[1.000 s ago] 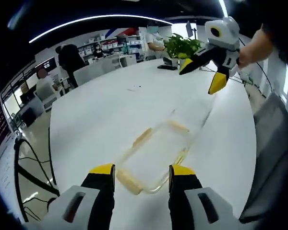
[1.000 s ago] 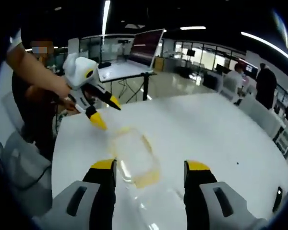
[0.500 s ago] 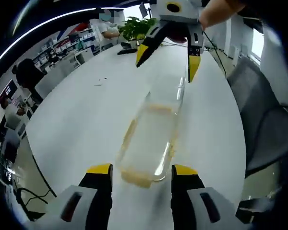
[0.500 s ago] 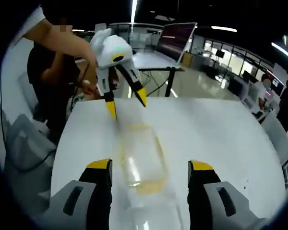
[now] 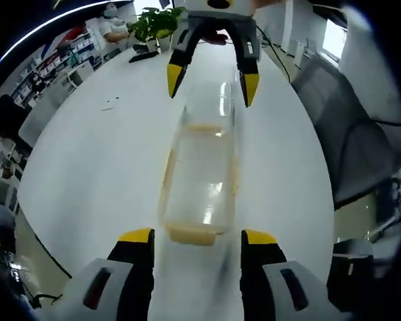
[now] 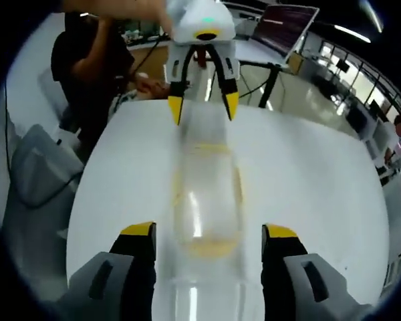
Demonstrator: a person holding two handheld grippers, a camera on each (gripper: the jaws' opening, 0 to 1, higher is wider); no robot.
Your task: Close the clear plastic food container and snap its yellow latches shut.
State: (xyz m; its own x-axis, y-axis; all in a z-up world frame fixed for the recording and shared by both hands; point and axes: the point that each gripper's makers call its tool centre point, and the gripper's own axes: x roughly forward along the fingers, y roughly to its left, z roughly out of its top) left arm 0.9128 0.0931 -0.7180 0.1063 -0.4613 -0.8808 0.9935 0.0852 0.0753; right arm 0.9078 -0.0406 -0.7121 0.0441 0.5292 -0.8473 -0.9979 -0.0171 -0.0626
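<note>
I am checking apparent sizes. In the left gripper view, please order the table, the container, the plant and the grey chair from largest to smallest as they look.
1. Table
2. Container and grey chair: they look alike in size, and nearness differs, so I do not rank them.
3. Plant, far from the camera, so this is unsure.

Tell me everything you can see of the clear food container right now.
The clear food container is a long, see-through plastic box with pale yellow latches at its ends and sides. It lies flat on the white table, lengthwise between the two open grippers. The left gripper straddles one yellow end; the right gripper straddles the other. Motion blur hides whether the lid is seated and whether any jaw touches it.
</note>
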